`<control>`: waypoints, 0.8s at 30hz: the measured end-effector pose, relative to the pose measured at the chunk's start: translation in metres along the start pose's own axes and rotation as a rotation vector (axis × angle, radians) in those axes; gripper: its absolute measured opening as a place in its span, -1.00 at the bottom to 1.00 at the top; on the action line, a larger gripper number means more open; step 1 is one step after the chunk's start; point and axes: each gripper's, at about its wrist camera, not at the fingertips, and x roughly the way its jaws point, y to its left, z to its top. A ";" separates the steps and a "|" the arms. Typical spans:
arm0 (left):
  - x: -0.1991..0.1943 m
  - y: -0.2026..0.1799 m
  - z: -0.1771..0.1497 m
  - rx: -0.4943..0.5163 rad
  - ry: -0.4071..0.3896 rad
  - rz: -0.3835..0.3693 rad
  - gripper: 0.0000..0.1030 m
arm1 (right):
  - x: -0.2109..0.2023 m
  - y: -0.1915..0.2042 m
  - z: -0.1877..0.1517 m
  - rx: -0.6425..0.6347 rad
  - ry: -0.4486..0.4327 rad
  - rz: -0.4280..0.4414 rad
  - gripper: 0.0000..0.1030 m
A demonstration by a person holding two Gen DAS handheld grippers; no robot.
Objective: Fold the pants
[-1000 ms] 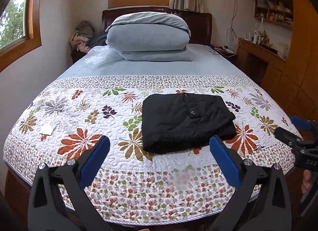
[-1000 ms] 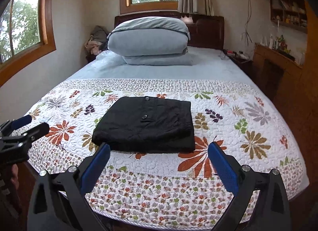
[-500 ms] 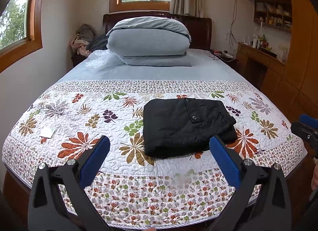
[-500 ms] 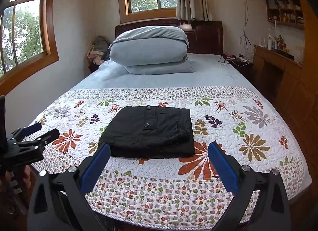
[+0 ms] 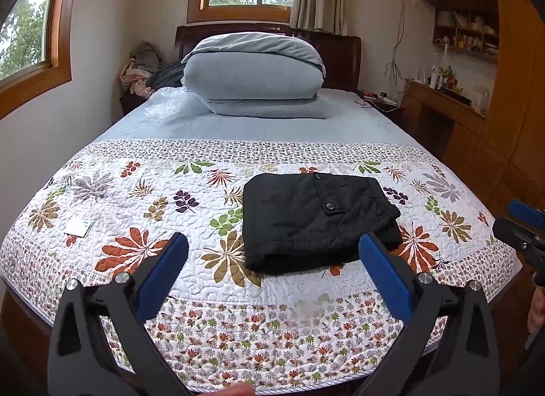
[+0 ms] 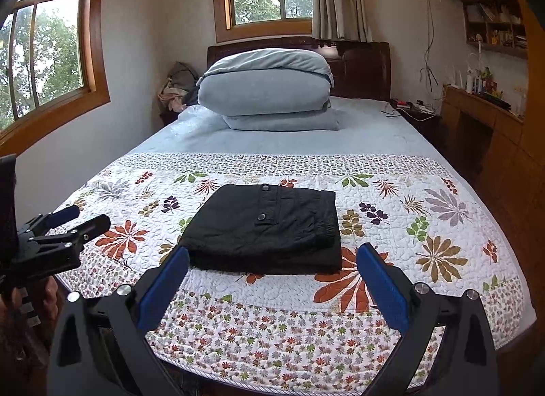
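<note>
The black cotton pants with snap buttons (image 5: pixel 315 220) lie folded into a compact rectangle on the white quilted bedspread printed with leaves and flowers (image 5: pixel 136 212), near the foot edge of that bedspread and right of its middle in my left view. I judge the folding done: the layers stack squarely, a pocket flap faces up, and no leg trails loose, so the bundle rests flat where the bedspread supports it evenly. My left gripper with blue pads (image 5: pixel 272 261) hovers short of the pants, its fingers spread wide and holding nothing; I keep it clear of the cloth so the stack is not disturbed. My right gripper with blue pads (image 6: pixel 272 266) likewise hangs before the near edge of the pants, spread and empty. Beyond the bedspread, toward the headboard, a folded pale blue duvet (image 6: pixel 265 89) sits well apart from the pants.
</note>
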 end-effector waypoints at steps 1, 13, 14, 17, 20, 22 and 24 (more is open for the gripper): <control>0.000 0.000 0.000 0.000 0.000 -0.005 0.95 | 0.000 0.000 0.000 0.001 0.001 0.002 0.93; 0.001 0.002 0.000 -0.008 0.003 -0.004 0.95 | 0.000 0.003 -0.001 -0.010 0.002 0.004 0.93; 0.001 0.003 0.000 -0.009 0.004 -0.004 0.95 | 0.000 0.003 -0.001 -0.009 0.003 0.003 0.93; 0.001 0.003 0.000 -0.008 0.006 -0.004 0.95 | 0.001 0.002 -0.002 -0.003 0.003 -0.001 0.93; 0.001 0.003 0.000 -0.008 0.009 -0.009 0.95 | 0.005 0.000 -0.003 0.003 0.013 -0.007 0.93; 0.002 0.003 0.000 -0.011 0.012 -0.010 0.95 | 0.007 -0.001 -0.004 0.007 0.018 -0.009 0.93; 0.002 0.004 0.000 -0.014 0.015 -0.011 0.95 | 0.007 -0.001 -0.004 0.007 0.020 -0.011 0.93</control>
